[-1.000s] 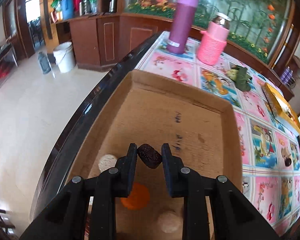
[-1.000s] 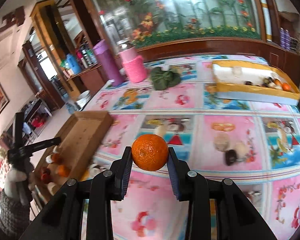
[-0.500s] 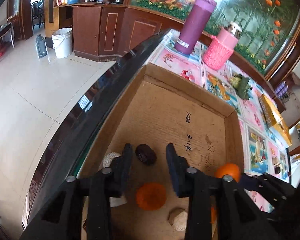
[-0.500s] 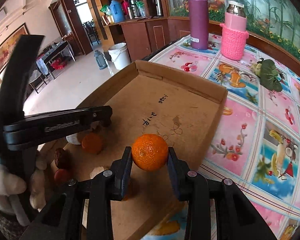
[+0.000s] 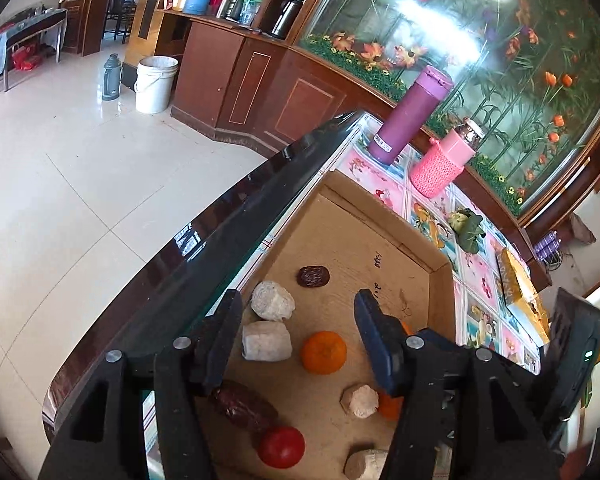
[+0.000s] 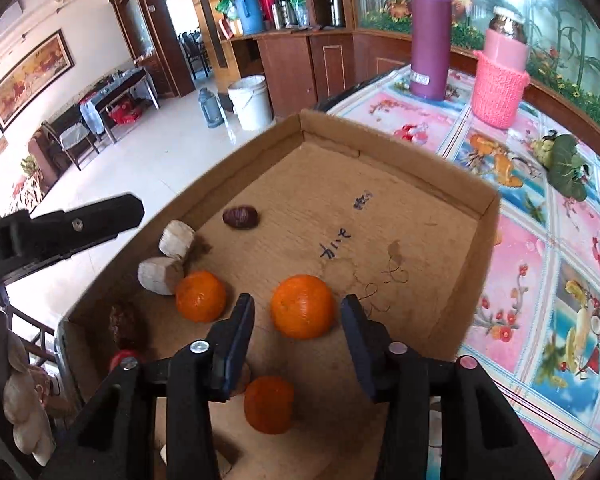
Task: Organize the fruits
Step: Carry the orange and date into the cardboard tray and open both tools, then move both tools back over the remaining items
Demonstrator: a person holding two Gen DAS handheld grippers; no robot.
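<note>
Right hand-held gripper jaws opening, pads clear of the orange now resting on the cardboard tray floor, apparently released there to join gathered fruit; left hand-held gripper also opening, empty, above the tray.

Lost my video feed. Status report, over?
Both grippers opening, nothing gripped. Right gripper straddles orange, resting in cardboard tray. Left gripper above tray, empty. Nothing obstructing.
</note>
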